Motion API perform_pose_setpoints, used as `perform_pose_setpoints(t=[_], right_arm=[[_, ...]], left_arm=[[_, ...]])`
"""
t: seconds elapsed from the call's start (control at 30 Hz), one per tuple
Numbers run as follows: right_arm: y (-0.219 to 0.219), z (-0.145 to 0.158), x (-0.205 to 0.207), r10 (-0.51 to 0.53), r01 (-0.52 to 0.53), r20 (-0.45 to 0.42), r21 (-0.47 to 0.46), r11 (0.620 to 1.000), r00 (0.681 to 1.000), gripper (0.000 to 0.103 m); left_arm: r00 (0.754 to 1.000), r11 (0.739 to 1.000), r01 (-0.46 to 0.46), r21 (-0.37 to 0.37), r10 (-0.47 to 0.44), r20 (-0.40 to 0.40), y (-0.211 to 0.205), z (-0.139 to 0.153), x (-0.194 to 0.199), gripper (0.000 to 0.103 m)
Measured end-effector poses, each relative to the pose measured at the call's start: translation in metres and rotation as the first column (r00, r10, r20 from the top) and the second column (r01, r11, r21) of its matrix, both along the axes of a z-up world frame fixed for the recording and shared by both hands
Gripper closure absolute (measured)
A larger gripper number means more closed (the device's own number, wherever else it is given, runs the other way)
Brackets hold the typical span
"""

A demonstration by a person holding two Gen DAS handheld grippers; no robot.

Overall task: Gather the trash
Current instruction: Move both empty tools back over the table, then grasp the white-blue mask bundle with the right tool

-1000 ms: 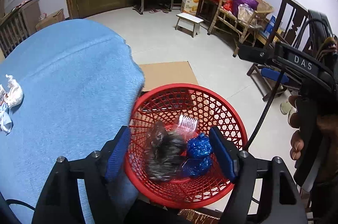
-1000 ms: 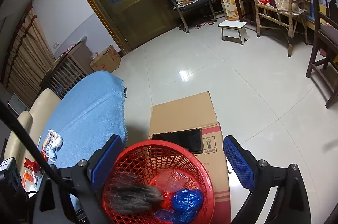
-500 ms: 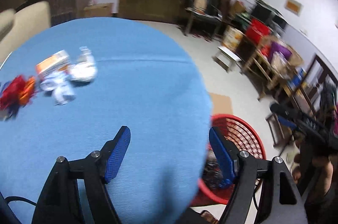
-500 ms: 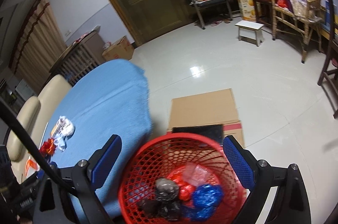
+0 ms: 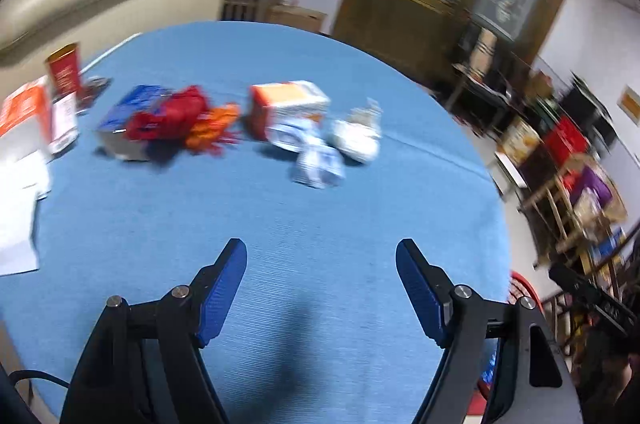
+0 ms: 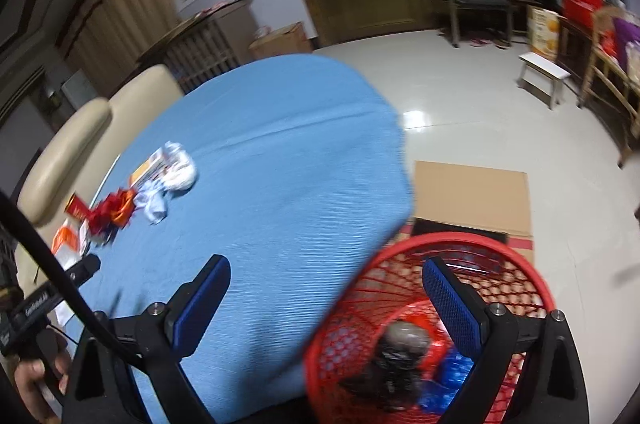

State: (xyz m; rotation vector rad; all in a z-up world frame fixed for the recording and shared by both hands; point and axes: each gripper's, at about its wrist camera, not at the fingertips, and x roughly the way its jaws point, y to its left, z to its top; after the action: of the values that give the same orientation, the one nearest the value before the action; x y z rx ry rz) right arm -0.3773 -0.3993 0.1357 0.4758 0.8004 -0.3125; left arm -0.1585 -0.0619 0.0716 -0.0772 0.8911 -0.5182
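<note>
left tool (image 5: 320, 288): basket→table trash (image 5: 316, 131) | right tool (image 6: 326, 300): swung toward table (image 6: 280, 183)

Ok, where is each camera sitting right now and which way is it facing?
Left wrist: on the left gripper, angled down across the blue tablecloth at the litter pile; its open fingers show, with the right gripper at the edge.
Right wrist: on the right gripper, looking down over the table edge and red basket; its open fingers show, plus the left hand.
Shared: tablecloth, litter, basket, door.
</note>
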Motion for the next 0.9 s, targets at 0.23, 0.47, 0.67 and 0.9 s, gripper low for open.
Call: perform_pose_setpoints(t=[0.23,0.47,0.67,0.9], right_arm=[[0.04,-0.003,0.036,0.111,-0.111,-0.016,-0.017,0.994,0.994,0.005],[0.075,-0.006,0.067,0.221,-0.223,-0.038,-0.033,0.974,0.974,0.005],[0.112,-0.009,0.118,0.334,-0.336,-0.048,-0.035,0.941,0.941,0.005],[0.156,-0.016,0.187,0.453,-0.457,-0.056,-0.074,0.887,0.89,0.005]], left_arm=[[0.988,0.988,-0.155,0.008,0.155,0.002,0.056,-0.002,0.039,0.025],[0.974,0.972,-0.228,0.054,0.227,0.021,0.08,-0.005,0.072,0.025],[0.974,0.973,-0.225,0.051,0.225,0.017,0.088,-0.008,0.069,0.025],[0.968,0.967,-0.252,0.041,0.251,0.012,0.104,-0.008,0.081,0.025]])
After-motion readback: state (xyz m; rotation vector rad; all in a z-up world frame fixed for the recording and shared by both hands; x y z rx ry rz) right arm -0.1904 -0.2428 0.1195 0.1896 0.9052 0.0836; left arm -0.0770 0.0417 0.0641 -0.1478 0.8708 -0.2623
